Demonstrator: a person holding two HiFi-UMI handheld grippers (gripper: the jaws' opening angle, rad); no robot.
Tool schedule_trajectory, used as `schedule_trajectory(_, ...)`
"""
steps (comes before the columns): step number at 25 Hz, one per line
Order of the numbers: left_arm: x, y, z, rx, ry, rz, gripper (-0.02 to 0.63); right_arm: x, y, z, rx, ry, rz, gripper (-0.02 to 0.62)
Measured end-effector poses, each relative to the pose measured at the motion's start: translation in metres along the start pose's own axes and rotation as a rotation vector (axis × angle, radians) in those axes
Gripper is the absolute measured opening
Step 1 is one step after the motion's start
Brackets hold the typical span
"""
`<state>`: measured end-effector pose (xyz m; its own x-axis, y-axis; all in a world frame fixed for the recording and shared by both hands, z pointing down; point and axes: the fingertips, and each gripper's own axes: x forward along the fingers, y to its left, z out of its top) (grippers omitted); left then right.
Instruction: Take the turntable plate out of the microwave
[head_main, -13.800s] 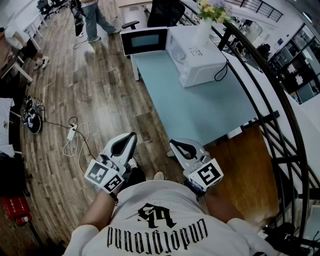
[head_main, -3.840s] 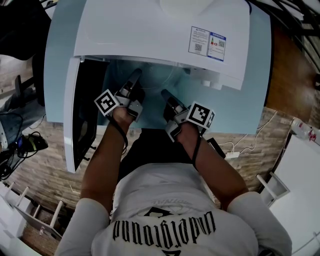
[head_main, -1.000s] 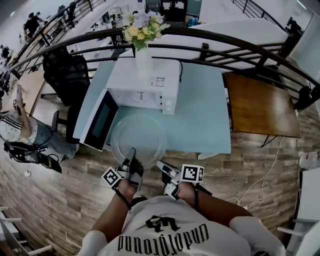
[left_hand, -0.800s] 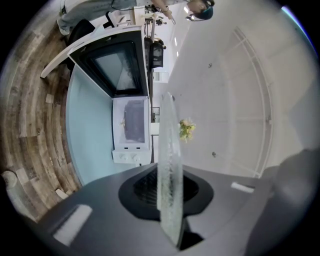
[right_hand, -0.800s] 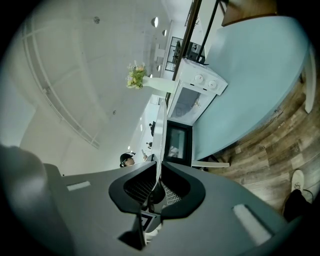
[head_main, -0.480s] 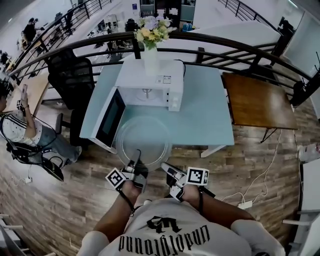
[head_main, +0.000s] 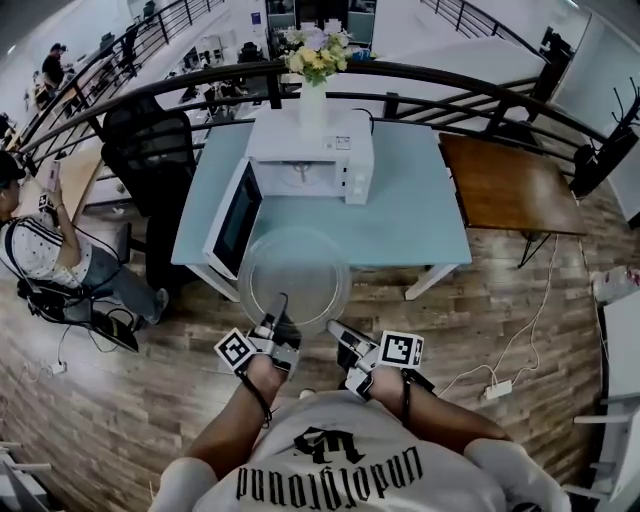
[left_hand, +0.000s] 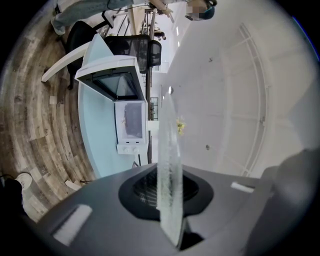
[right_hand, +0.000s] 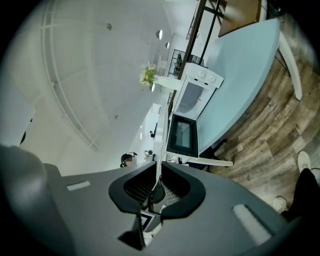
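The turntable plate (head_main: 295, 275), a single clear glass disc, is out of the microwave (head_main: 312, 150) and held in the air between the two tools, lying at 12 o'clock from both of them in the head view. The left tool (head_main: 281, 312) has its jaws drawn narrow onto the plate's near rim at about 7 o'clock on the disc. The right tool (head_main: 334, 328) pinches the same rim at about 5 o'clock. In the left gripper view the plate (left_hand: 169, 165) shows edge-on as a thin pale strip running straight up from between the ribbed pads of the left tool (left_hand: 169, 200), which press on it from both sides. In the right gripper view the rim (right_hand: 161, 140) is again a thin strip caught between the closed jaws of the right tool (right_hand: 156, 192). From the head view the disc overlaps the near edge of the pale blue worktop (head_main: 410, 215) and the wooden floor (head_main: 480, 310) in front of it. There is one microwave, at 12 o'clock from the plate, well apart from it, with its one door (head_main: 234, 218) swung open toward 9 o'clock. One white vase (head_main: 313, 95) of flowers stands on top of the microwave. There are two tools, one in each hand, and one plate between them.
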<state>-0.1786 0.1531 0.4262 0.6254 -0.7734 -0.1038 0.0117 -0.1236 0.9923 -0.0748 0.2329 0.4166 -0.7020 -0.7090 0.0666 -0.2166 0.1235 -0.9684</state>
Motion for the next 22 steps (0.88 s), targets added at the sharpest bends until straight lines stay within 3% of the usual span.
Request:
schedule_trajectory(10,-0.048,-0.011,0.005,0.004,0.052,0.01,0.075,-0.002,0.019,-0.052,-0.011,-0.051,0.007,0.032)
schedule_trajectory(13,-0.056,-0.014,0.003,0.002,0.06,0.006,0.075,-0.004,0.026,-0.058,-0.069,-0.058,0.028,0.032)
schedule_trajectory(19,-0.065,-0.016,0.002,-0.001,0.068,0.0,0.075,-0.008,0.026,-0.069,-0.039,-0.075,0.01,0.032)
schedule_trajectory(22,-0.068,-0.019,-0.001,0.0,0.072,-0.002,0.075,-0.012,0.031,-0.07,-0.08,-0.076,0.017,0.032)
